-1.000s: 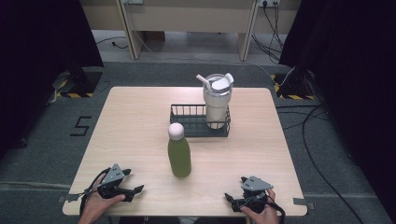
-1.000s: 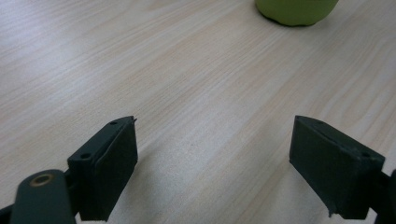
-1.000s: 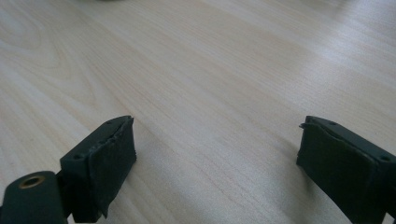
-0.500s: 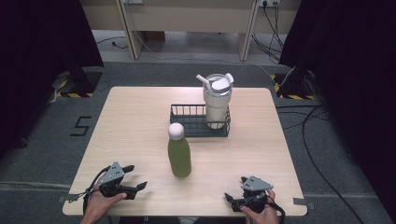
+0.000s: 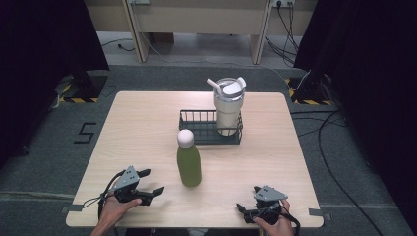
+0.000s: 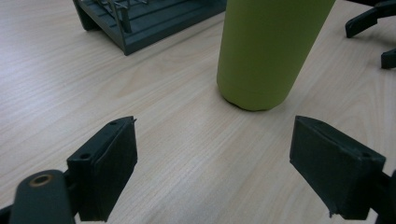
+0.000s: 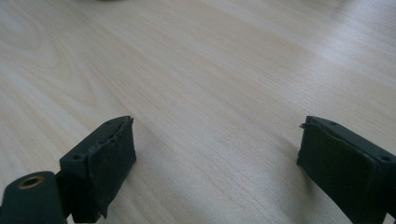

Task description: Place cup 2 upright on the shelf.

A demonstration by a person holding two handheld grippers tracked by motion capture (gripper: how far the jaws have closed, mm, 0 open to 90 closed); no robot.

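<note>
A green bottle (image 5: 189, 164) with a white cap stands upright in the middle of the wooden table (image 5: 142, 123). It looms close ahead in the left gripper view (image 6: 266, 51). My left gripper (image 5: 153, 181) rests near the front left edge and is open (image 6: 215, 140), its jaws pointing at the bottle from a short way off. My right gripper (image 5: 246, 200) sits near the front right edge and is open (image 7: 217, 140), with bare wood between its jaws.
Behind the bottle a black wire basket (image 5: 196, 129) holds a white tumbler (image 5: 228, 105) with a lid and straw at its right end. The basket's corner (image 6: 140, 23) appears beyond the bottle. The right gripper's jaws (image 6: 373, 23) show far off.
My left gripper has edged a little to the right, toward the bottle. The right gripper, bottle and basket have not moved.
</note>
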